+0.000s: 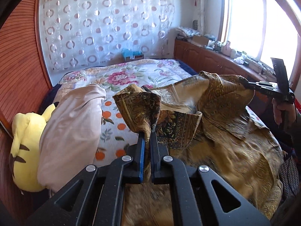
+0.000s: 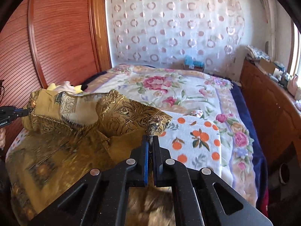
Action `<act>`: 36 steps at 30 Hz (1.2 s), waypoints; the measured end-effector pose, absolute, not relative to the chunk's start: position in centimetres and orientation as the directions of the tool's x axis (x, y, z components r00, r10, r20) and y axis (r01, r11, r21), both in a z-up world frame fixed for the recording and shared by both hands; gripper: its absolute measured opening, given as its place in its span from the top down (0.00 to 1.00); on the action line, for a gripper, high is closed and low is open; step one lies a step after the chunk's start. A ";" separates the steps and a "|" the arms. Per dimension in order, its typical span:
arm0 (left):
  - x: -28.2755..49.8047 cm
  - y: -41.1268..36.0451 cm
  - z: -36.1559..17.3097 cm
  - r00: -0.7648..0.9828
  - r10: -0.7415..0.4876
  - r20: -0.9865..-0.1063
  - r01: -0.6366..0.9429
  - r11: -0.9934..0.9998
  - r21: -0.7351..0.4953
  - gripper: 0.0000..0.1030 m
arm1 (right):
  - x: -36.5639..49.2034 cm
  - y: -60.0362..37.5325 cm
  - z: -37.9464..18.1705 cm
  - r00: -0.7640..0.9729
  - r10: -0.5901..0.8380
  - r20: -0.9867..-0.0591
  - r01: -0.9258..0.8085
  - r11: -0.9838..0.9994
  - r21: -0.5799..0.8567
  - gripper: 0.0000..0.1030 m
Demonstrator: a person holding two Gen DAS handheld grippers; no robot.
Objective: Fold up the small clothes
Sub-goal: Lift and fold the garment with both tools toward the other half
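Left wrist view shows your left gripper (image 1: pixel 147 134) clamped on one corner of the gold patterned shirt (image 1: pixel 216 131) and your right gripper (image 2: pixel 150 141) pinching the other, lifted over the bed (image 2: pixel 197 98) (thin bites both), so uneven pulling could slip a corner free.

The gold shirt (image 1: pixel 225 141) blurs low down, its hem cut off behind the left tongs (image 1: pixel 147 137).

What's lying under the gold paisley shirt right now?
The gold paisley shirt, pinched by the left gripper and right gripper, drapes over the white orange-print blanket on the floral bedspread. Whatever lies beneath its spread body is hidden.
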State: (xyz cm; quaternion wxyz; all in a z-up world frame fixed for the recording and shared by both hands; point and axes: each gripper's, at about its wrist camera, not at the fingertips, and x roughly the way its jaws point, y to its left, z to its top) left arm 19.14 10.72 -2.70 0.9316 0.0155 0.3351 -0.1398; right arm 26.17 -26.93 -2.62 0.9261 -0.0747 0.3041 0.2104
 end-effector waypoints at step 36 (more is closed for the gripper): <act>-2.8 11.3 -6.3 0.684 -0.177 -0.708 0.231 0.973 -0.020 0.94 | 1.0 -34.3 -7.4 0.566 0.377 -0.733 -0.510 0.859 0.048 0.97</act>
